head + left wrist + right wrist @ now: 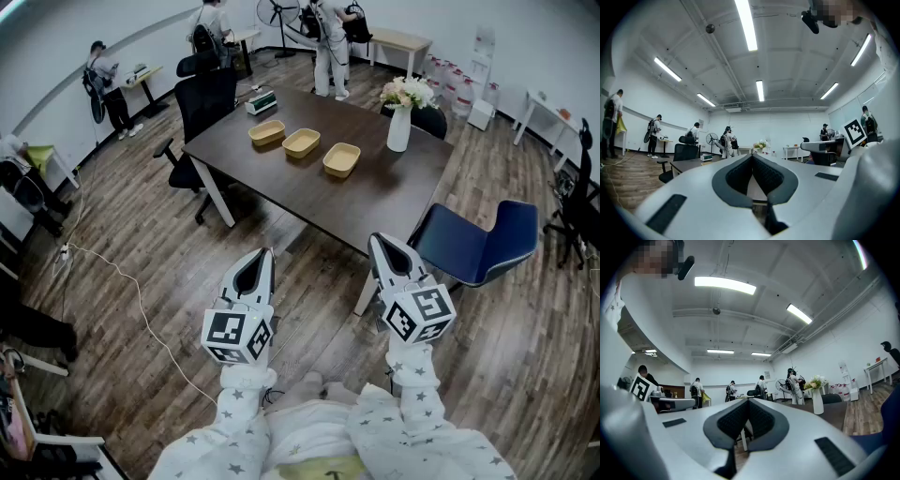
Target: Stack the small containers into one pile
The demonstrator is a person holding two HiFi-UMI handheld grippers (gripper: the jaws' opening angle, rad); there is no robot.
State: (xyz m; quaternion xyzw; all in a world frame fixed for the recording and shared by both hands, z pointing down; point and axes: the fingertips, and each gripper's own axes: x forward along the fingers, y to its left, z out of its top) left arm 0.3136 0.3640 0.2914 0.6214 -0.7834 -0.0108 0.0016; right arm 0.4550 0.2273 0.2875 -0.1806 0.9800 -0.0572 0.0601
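Three small tan containers stand in a row on the dark table (pixel 309 192): one at the left (pixel 267 132), one in the middle (pixel 302 142) and one at the right (pixel 342 159). They sit apart, none inside another. My left gripper (pixel 263 254) and my right gripper (pixel 379 242) are held over the floor, well short of the table's near edge. Both are shut with nothing between their jaws. In the left gripper view the left gripper (pixel 752 157) shows its tips meeting. The right gripper (pixel 749 401) looks the same in the right gripper view.
A white vase of flowers (pixel 401 114) stands on the table's right part, a small box (pixel 262 102) at its far left corner. A blue chair (pixel 478 246) sits by the table's near right side, black office chairs (pixel 202 103) at the left. A cable (pixel 141 309) crosses the floor. People stand at the back.
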